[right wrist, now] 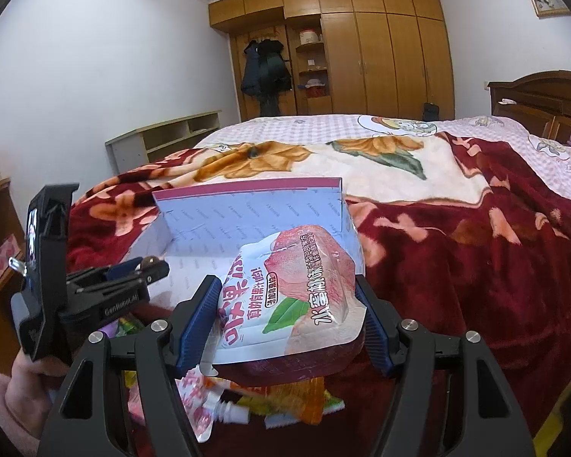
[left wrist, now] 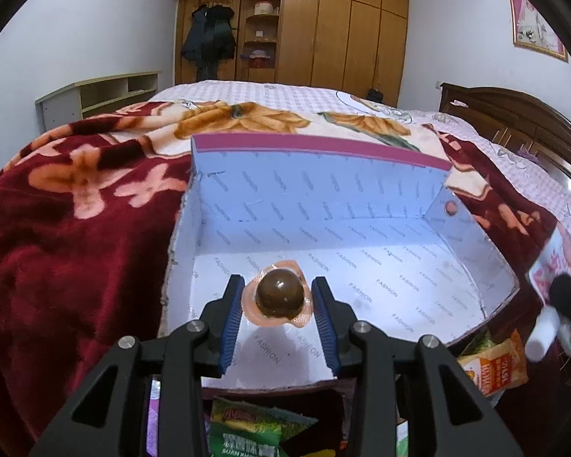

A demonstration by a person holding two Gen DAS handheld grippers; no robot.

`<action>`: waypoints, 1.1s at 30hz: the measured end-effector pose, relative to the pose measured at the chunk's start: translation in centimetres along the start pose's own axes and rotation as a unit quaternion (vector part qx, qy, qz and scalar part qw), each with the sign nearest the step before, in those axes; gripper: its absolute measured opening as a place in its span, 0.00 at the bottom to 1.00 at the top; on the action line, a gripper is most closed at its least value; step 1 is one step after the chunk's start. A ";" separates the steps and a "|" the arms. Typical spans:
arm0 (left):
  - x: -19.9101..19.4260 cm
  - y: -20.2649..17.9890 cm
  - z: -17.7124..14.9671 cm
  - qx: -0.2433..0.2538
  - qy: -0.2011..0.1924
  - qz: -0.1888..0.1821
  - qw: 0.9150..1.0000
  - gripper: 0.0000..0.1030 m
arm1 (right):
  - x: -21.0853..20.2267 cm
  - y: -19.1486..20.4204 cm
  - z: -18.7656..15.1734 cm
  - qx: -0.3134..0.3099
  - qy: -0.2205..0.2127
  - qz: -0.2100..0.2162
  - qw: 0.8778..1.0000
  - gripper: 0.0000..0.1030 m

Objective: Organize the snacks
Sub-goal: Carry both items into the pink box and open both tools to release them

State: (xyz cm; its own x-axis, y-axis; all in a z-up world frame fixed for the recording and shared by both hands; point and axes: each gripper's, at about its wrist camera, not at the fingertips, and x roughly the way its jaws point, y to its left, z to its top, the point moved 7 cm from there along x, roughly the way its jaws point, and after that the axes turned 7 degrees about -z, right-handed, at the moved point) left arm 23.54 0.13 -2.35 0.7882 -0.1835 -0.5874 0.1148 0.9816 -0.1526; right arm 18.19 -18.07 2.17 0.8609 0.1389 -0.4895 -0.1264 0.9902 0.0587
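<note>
A white cardboard box (left wrist: 361, 228) with a pink rim lies open on the bed. My left gripper (left wrist: 278, 297) holds a brown egg in a clear wrapper (left wrist: 278, 295) between its blue pads, just above the box floor near its front. My right gripper (right wrist: 285, 304) is shut on a white and pink peach jelly pouch (right wrist: 285, 297), held beside the box's right wall (right wrist: 338, 205). The left gripper also shows in the right wrist view (right wrist: 152, 266). More snack packets lie in front of the box: a green one (left wrist: 255, 426), an orange one (left wrist: 495, 365), and a spouted pouch (right wrist: 224, 407).
The box sits on a red floral blanket (left wrist: 57, 247) over a bed with a pink checked sheet (right wrist: 323, 125). A dark wooden headboard (right wrist: 544, 99) stands at right. A wardrobe (left wrist: 342, 26) and low shelf (left wrist: 102, 95) stand against the far walls.
</note>
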 end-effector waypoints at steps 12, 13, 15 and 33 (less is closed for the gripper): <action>1.0 0.5 -0.3 -0.002 0.015 0.011 1.000 0.43 | 5.4 1.3 2.4 -0.026 0.023 0.014 0.999 0.68; 1.0 0.5 -0.3 -0.004 0.015 0.010 1.000 0.43 | 6.0 1.4 2.5 -0.027 0.027 0.015 0.999 0.68; 0.9 0.6 -0.3 -0.005 0.014 0.009 1.000 0.43 | 7.4 1.5 2.8 -0.027 0.035 0.018 0.999 0.68; 1.2 0.2 -0.4 0.007 0.021 0.023 0.999 0.48 | 15.6 0.9 2.5 -0.023 0.118 0.017 0.993 0.69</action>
State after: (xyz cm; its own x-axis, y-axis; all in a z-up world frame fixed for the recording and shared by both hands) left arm 24.27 0.05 -3.38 0.7673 -0.1398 -0.6259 0.0879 0.9897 -0.1132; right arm 32.78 -14.98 -3.23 0.7170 0.1597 -0.6786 -0.1797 0.9828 0.0415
